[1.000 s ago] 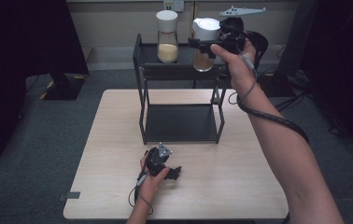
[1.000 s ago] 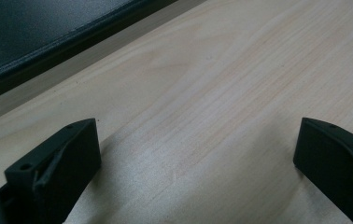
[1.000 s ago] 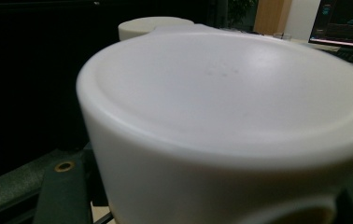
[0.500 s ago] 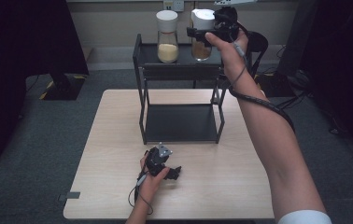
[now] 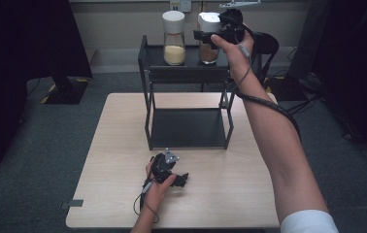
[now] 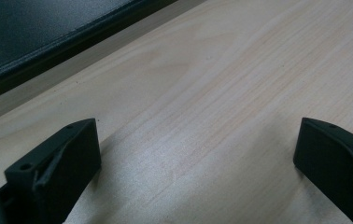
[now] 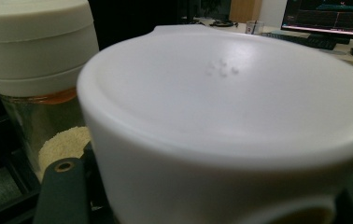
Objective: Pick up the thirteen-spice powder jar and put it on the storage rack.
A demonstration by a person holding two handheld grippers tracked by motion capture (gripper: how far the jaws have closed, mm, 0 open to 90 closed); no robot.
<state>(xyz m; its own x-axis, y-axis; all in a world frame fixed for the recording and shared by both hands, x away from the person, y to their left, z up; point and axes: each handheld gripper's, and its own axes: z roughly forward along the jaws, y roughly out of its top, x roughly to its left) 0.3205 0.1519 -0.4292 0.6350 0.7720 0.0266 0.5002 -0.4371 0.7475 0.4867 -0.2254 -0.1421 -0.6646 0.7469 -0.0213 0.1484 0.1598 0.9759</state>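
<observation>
Holding the white-lidded jar [image 5: 209,39] at the rack's top shelf [image 5: 158,54], just right of the second jar [image 5: 174,38], right claw [image 5: 202,35] clamped on its lid, release apparently pending; left claw [image 5: 181,180] rests apart on table [image 5: 123,126].

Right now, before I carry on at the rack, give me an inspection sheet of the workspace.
Surface: light wooden table, bare around the rack.
Job's things: two white-lidded jars on the top shelf of the black rack; left jar holds pale grains, right jar is gripped.
Clutter: nothing seen.
Grippers: right gripper shut on the right jar's lid; left gripper open, low over the table.
Cables: each gripper trails one; the right cable runs along the forearm.
Surroundings: grey carpet, dark furniture.
</observation>
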